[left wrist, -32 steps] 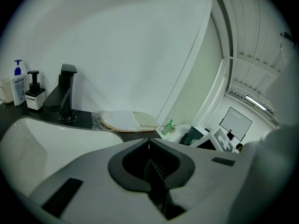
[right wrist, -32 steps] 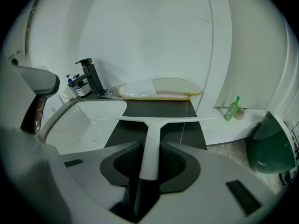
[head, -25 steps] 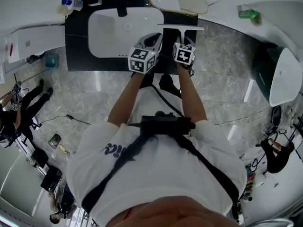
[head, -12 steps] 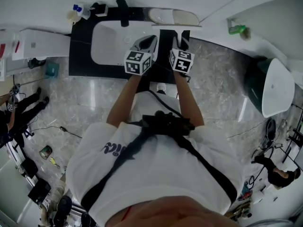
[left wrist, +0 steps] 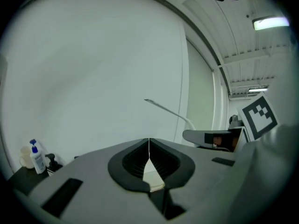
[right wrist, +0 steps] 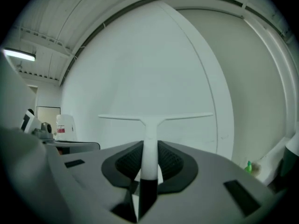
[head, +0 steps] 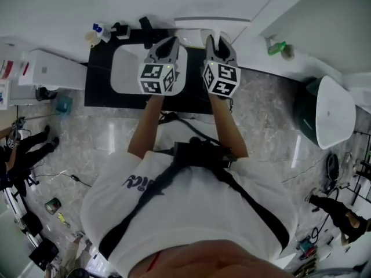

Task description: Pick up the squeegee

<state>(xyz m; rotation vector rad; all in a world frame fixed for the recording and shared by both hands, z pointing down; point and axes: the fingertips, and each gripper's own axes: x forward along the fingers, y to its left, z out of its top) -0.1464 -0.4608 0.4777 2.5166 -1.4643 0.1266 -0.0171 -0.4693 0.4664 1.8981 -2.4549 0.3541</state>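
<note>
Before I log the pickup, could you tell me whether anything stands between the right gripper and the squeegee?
Nothing visible does: the right gripper is closed on the handle of the squeegee, its blade free before the white wall.

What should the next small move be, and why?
Probably ease the squeegee forward toward the wall: the right gripper already clamps it, blade level and facing that wall, so the pickup looks done. The left gripper is shut and empty.
</note>
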